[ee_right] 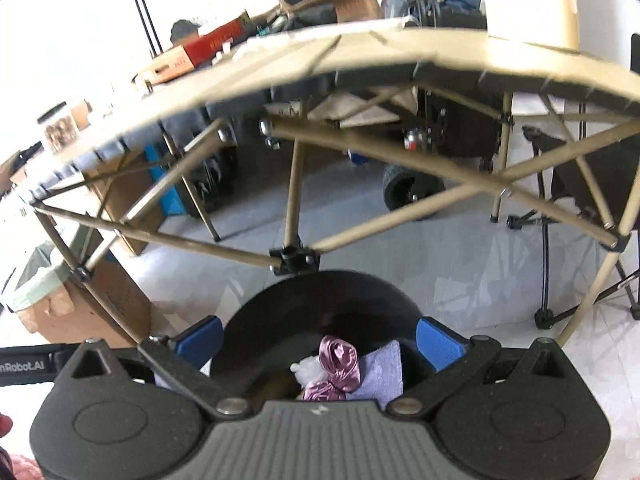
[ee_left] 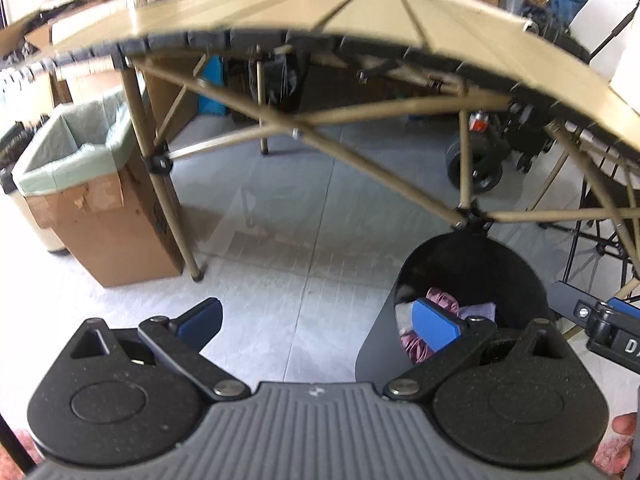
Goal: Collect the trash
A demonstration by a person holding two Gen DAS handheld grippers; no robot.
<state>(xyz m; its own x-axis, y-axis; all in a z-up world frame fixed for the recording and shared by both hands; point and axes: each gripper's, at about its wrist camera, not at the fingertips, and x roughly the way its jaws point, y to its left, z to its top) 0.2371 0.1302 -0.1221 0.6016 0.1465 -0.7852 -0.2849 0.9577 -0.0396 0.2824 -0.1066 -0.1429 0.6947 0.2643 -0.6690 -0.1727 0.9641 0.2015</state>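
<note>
Crumpled pink satin trash (ee_right: 338, 366) lies inside the round black bin (ee_right: 320, 292) between the spread, empty right fingers (ee_right: 320, 346), while the left fingers (ee_left: 318, 326) gape beside it.

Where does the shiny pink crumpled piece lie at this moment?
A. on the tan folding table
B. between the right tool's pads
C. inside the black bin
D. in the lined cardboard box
C: in the right wrist view the pink crumpled piece lies inside the black bin, below the open right tool.

A tan folding table (ee_left: 400, 20) stands over grey floor, a wheeled cart (ee_left: 480, 152) beneath it.
</note>
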